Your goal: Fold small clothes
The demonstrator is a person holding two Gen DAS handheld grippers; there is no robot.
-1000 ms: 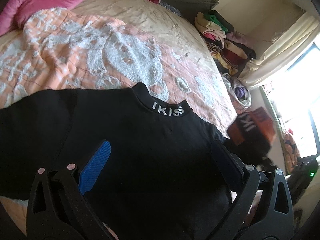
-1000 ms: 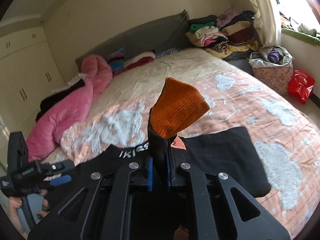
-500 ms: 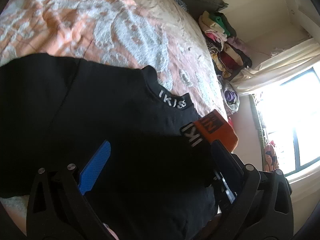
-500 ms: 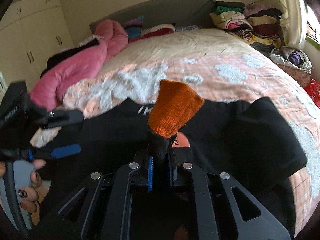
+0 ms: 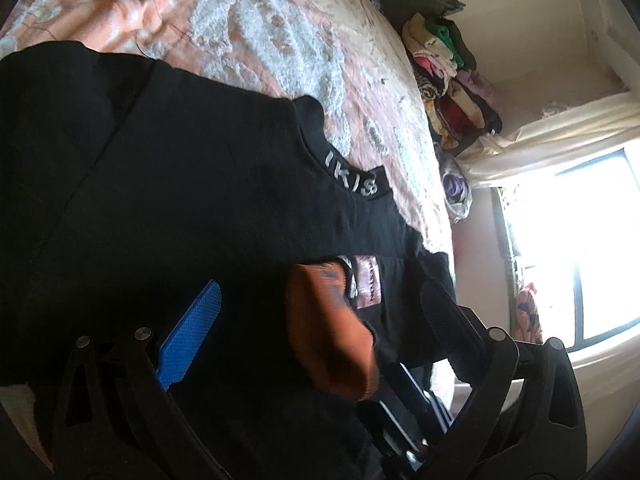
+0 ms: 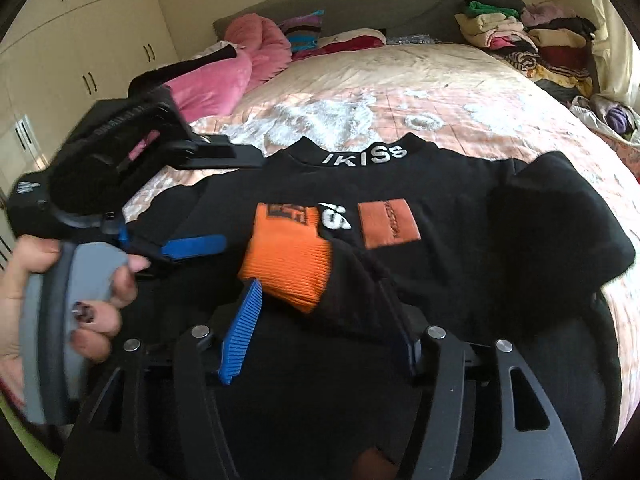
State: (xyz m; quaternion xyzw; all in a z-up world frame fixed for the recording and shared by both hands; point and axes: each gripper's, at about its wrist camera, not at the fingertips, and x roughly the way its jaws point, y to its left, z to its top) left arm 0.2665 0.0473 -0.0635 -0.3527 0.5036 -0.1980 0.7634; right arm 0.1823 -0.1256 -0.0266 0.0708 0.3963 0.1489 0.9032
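Two grippers over a black sweater [image 6: 400, 184] flat on the bed [image 6: 400, 80]: right gripper [image 6: 320, 320] jaws opening, cuff [image 6: 288, 256] loose between them; left gripper [image 5: 316, 312] jaws apart. Soft, floppy, so grab hems.

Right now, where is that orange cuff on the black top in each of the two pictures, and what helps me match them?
Left wrist view: the orange cuff sits low and centre-right, lying on the black top.
Right wrist view: the orange cuff sits just left of centre, lying on the top, beyond the opening right hand-held gripper.
Shared landmark: the white collar lettering; the cuff lies on its near side in both.
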